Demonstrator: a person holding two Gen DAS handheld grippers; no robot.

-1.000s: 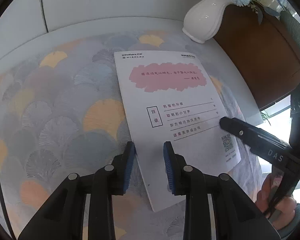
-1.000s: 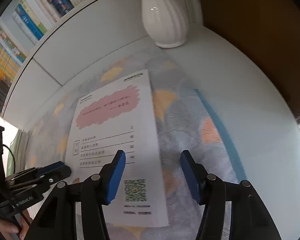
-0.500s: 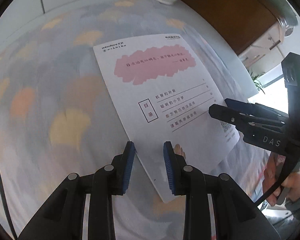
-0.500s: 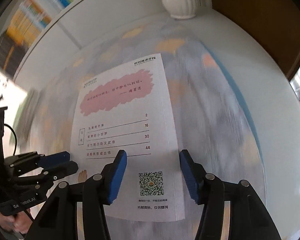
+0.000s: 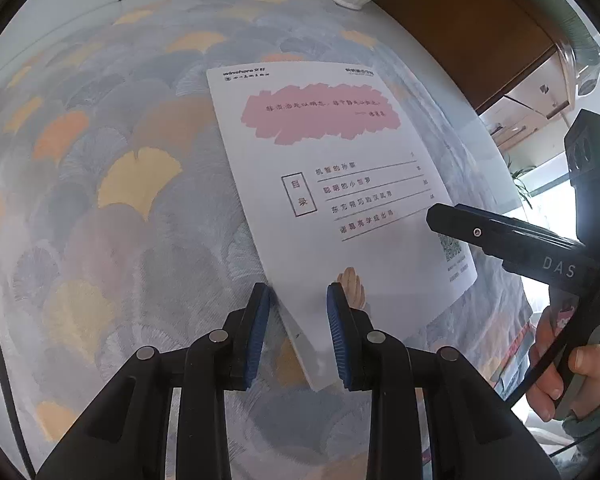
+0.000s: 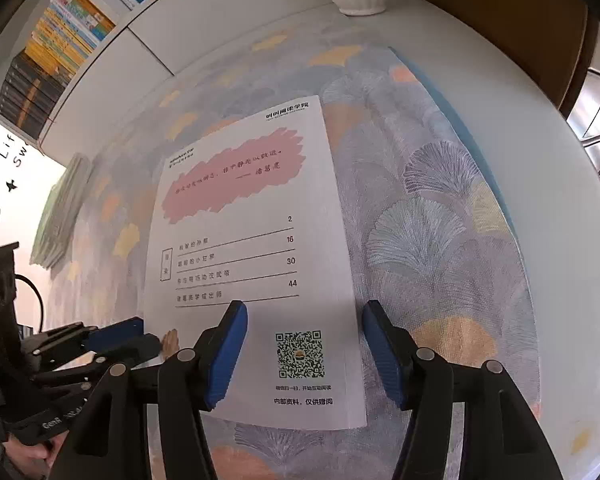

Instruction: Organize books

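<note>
White book (image 6: pixel 252 248) flat on fan-patterned tablecloth (image 6: pixel 420 216)

white book (image 6: pixel 260 220) pink patch, pastel fan-patterned tablecloth (image 5: pixel 120 200)

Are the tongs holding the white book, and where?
No. Both tongs, left and right, hang open over the white book's near end, gripping nothing. The right ones have just been opening.
</note>
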